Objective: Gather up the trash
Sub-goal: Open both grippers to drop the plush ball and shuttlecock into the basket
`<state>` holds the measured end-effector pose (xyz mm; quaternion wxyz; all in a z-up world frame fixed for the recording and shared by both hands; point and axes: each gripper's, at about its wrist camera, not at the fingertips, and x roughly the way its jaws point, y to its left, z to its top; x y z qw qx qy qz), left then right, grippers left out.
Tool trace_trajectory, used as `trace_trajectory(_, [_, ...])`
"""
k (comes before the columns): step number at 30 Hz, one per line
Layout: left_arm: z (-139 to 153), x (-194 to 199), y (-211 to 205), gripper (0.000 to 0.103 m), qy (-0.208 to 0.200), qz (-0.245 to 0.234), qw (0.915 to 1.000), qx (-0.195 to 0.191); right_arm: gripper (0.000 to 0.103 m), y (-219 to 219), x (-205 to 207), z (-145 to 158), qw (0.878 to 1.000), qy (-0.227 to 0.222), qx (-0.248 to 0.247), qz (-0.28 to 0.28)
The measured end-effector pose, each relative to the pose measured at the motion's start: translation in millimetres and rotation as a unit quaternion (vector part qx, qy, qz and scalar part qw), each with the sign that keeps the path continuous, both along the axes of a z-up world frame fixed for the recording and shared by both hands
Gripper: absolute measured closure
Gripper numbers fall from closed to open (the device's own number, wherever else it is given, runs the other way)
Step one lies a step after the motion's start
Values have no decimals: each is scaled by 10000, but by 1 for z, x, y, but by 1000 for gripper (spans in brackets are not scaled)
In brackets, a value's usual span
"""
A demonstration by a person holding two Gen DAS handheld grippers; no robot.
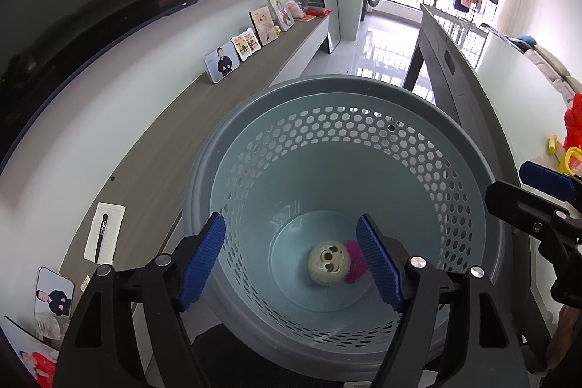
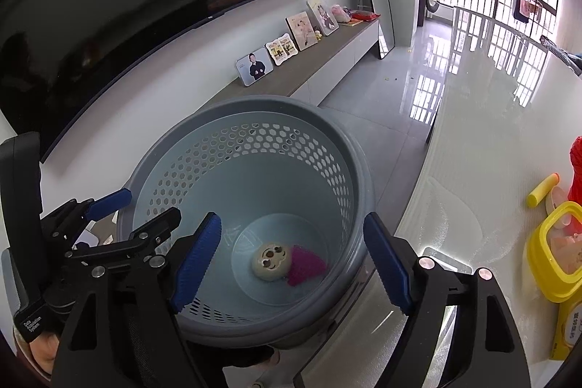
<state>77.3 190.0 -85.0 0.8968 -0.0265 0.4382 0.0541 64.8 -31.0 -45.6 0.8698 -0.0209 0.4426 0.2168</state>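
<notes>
A grey perforated trash basket (image 1: pixel 363 90) stands on the floor beside a white table; it also shows in the right wrist view (image 2: pixel 254 104). At its bottom lie a cream round toy with holes (image 1: pixel 329 262) and a magenta piece (image 1: pixel 354 260), also seen in the right wrist view as the toy (image 2: pixel 271 260) and the magenta piece (image 2: pixel 305 266). My left gripper (image 1: pixel 291 260) is open and empty above the basket mouth. My right gripper (image 2: pixel 291 264) is open and empty above the basket's right rim.
A white table (image 2: pixel 491 151) at the right holds a yellow foam dart (image 2: pixel 543 190), a yellow-lidded wipes pack (image 2: pixel 556 253) and a red object (image 2: pixel 576 170). A long low cabinet (image 1: pixel 182 140) with photo frames (image 1: pixel 222 62) and a notepad with pen (image 1: pixel 103 231) runs along the left wall.
</notes>
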Motion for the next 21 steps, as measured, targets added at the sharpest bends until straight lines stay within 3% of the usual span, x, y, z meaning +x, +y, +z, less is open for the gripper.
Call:
trace_trajectory(11, [5,-9,0,30,-36,98,9999,-13,26,-5,-9,6,9998,-182,17,-69])
trace_trajectory(14, [9,-13,-1,23,-92,126,9999,14,26,-7,-14,10,9997,-218,30,-97])
trace_trajectory(21, [24,-26,-11,23,-211,86,9997,30,26,-25,-32,20,9991,-278,192,-237])
